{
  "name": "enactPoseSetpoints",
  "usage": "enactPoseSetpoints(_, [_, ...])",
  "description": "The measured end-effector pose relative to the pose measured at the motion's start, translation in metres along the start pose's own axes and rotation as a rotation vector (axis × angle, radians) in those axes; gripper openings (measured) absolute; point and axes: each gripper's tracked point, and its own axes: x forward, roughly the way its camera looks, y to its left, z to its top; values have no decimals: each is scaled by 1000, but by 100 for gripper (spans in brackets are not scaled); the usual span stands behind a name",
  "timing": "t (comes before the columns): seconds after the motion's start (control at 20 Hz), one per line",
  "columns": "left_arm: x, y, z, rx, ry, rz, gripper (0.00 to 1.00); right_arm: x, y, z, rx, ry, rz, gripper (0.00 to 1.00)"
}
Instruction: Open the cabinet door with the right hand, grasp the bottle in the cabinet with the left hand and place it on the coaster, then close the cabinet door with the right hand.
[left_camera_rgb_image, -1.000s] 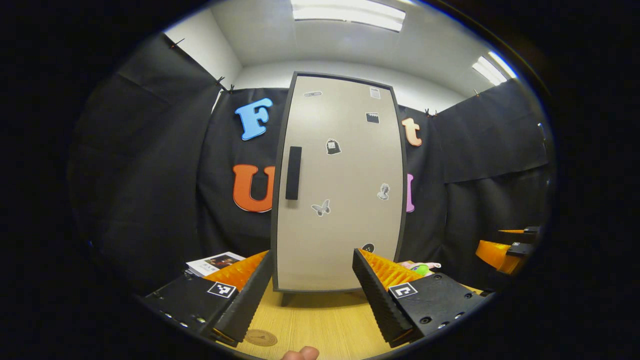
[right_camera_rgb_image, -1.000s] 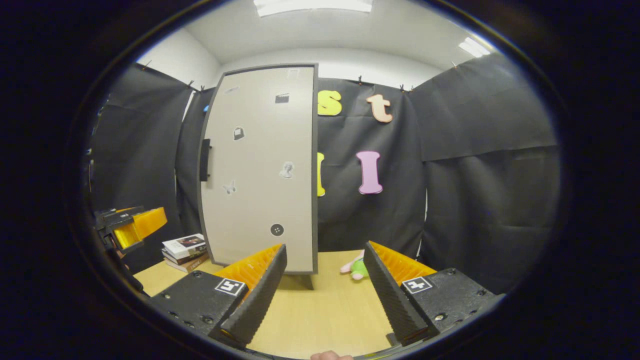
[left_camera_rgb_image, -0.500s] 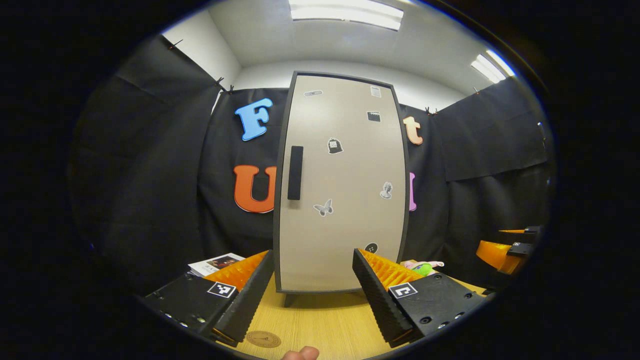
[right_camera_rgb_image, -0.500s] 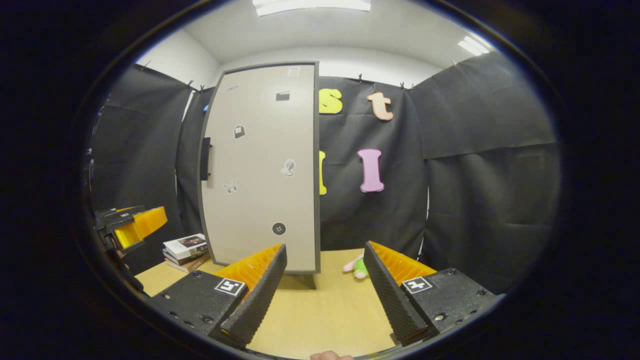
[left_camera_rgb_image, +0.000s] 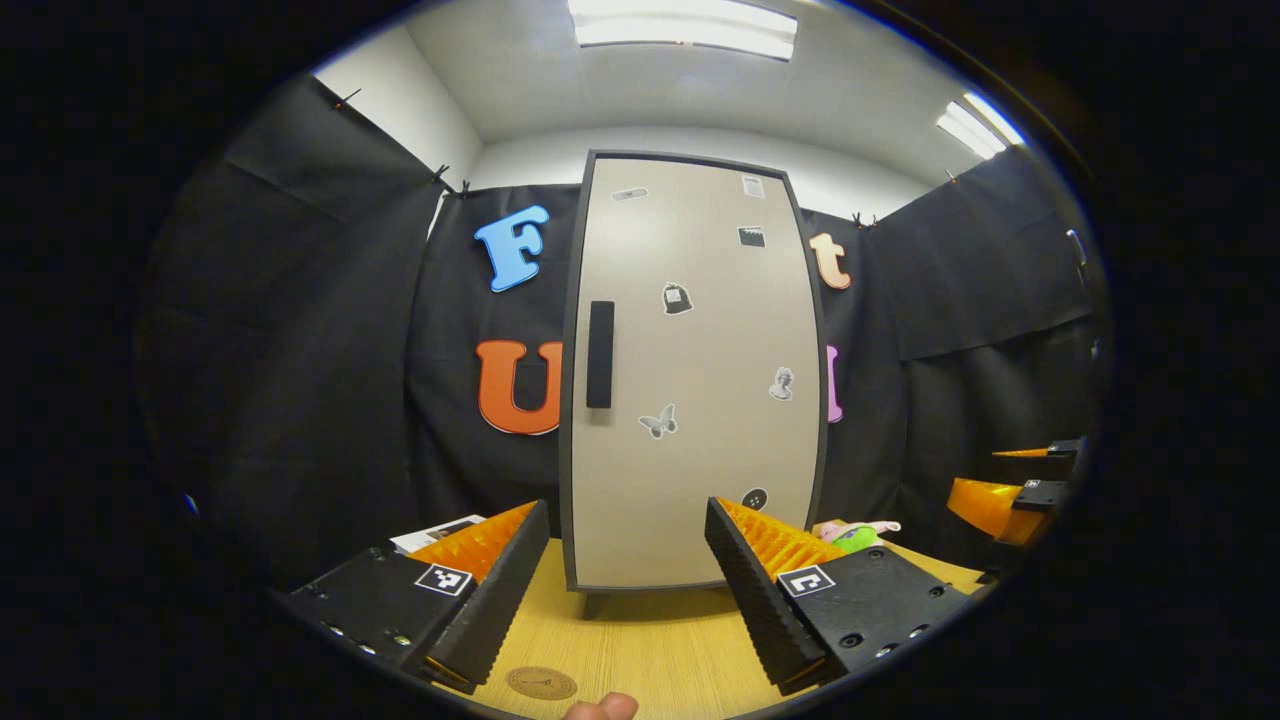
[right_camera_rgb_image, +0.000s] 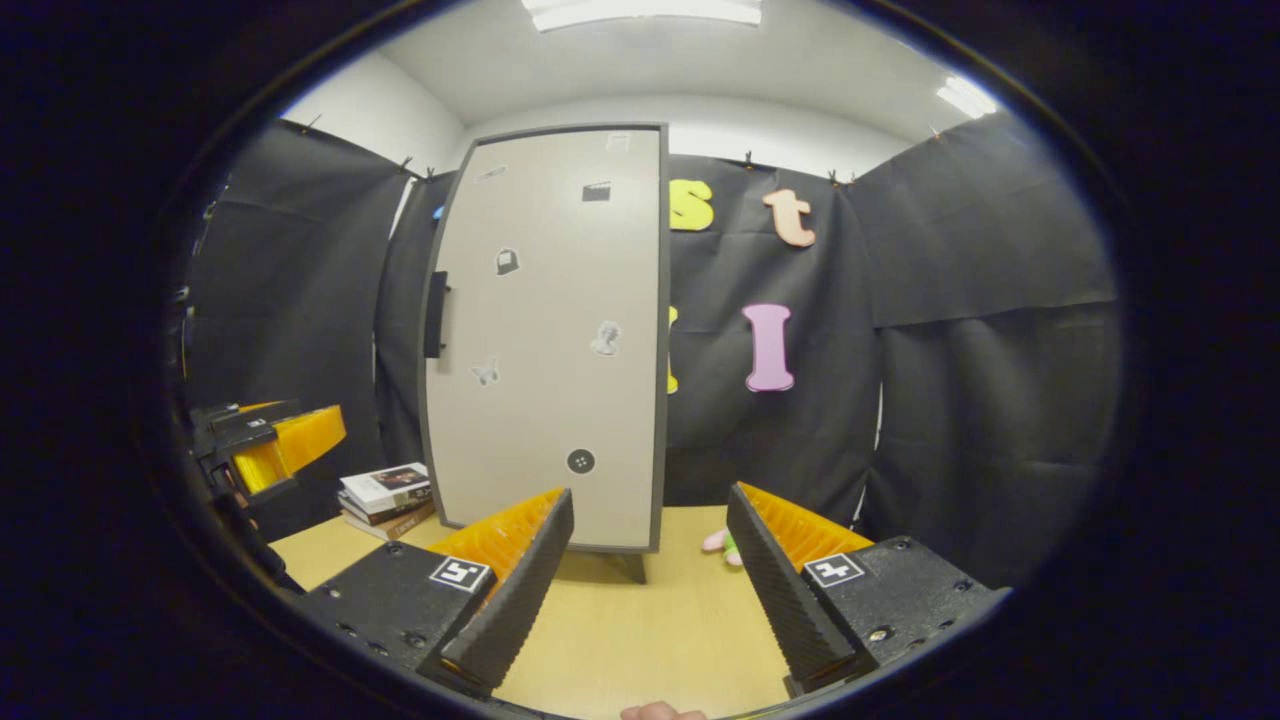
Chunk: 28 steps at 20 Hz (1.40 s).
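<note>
A tall beige cabinet (left_camera_rgb_image: 690, 380) stands on the wooden table, its door closed, with a black handle (left_camera_rgb_image: 600, 354) near the door's left edge. The bottle is hidden behind the door. A round brown coaster (left_camera_rgb_image: 541, 683) lies on the table in front of the cabinet. My left gripper (left_camera_rgb_image: 625, 575) is open and empty, short of the cabinet's base. In the right gripper view the cabinet (right_camera_rgb_image: 550, 340) and its handle (right_camera_rgb_image: 436, 314) sit left of centre. My right gripper (right_camera_rgb_image: 650, 575) is open and empty, well back from the door. The left gripper (right_camera_rgb_image: 275, 445) shows at that view's left edge.
A stack of books (right_camera_rgb_image: 385, 495) lies on the table left of the cabinet. A pink and green plush toy (left_camera_rgb_image: 850, 535) lies to the cabinet's right. The right gripper (left_camera_rgb_image: 1010, 495) appears at the far right of the left gripper view. Black cloth walls surround the table (right_camera_rgb_image: 650, 640).
Both cameras have shifted a little: the cabinet has drifted slightly right in both views. Both grippers have stayed open and the door has stayed closed.
</note>
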Motion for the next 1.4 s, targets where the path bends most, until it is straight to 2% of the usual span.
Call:
enactPoseSetpoints(0.15, [-3,-1,0,1,2,-4,95,18,21,11,-37,-9,80,99])
enactPoseSetpoints(0.2, [-5,-3,-1,4,3,-7,95,25,28,15,-43,-14,107,95])
enactPoseSetpoints(0.25, [-7,-3,-1,7,4,-9,95,35,36,18,-43,-17,133,99])
enactPoseSetpoints(0.35, [-11,-5,-3,10,14,-15,95,56,55,26,-32,-18,178,95])
enactPoseSetpoints(0.4, [-14,-6,-4,9,20,-19,95,65,64,31,-22,-17,201,99])
enactPoseSetpoints(0.45, [-17,-7,-5,10,24,-22,95,78,76,39,-10,-20,225,95])
enactPoseSetpoints(0.5, [-17,-8,-7,12,28,-26,95,86,86,46,0,-26,246,99])
enactPoseSetpoints(0.65, [-23,-10,-10,19,41,-30,95,117,121,68,0,-32,295,99])
enactPoseSetpoints(0.7, [-25,-10,-11,19,44,-34,95,128,133,74,0,-34,311,95])
enactPoseSetpoints(0.8, [-28,-10,-11,20,43,-36,95,149,158,86,0,-38,347,99])
enactPoseSetpoints(0.9, [-28,-10,-12,21,47,-37,95,169,182,98,-13,-47,368,95])
enactPoseSetpoints(1.05, [-31,-9,-8,20,40,-35,95,194,217,112,-29,-52,397,95])
enactPoseSetpoints(1.15, [-29,1,-6,38,29,-4,94,212,238,118,-33,-45,409,95])
enactPoseSetpoints(1.2, [-27,7,-6,43,29,10,94,220,247,119,-36,-39,409,99])
enactPoseSetpoints(1.25, [-26,11,-8,40,32,19,94,228,253,120,-33,-32,406,95])
enactPoseSetpoints(1.3, [-26,14,-10,34,37,25,94,233,258,120,-26,-24,408,99])
enactPoseSetpoints(1.4, [-25,20,-12,22,46,36,94,243,267,121,-11,-11,412,99])
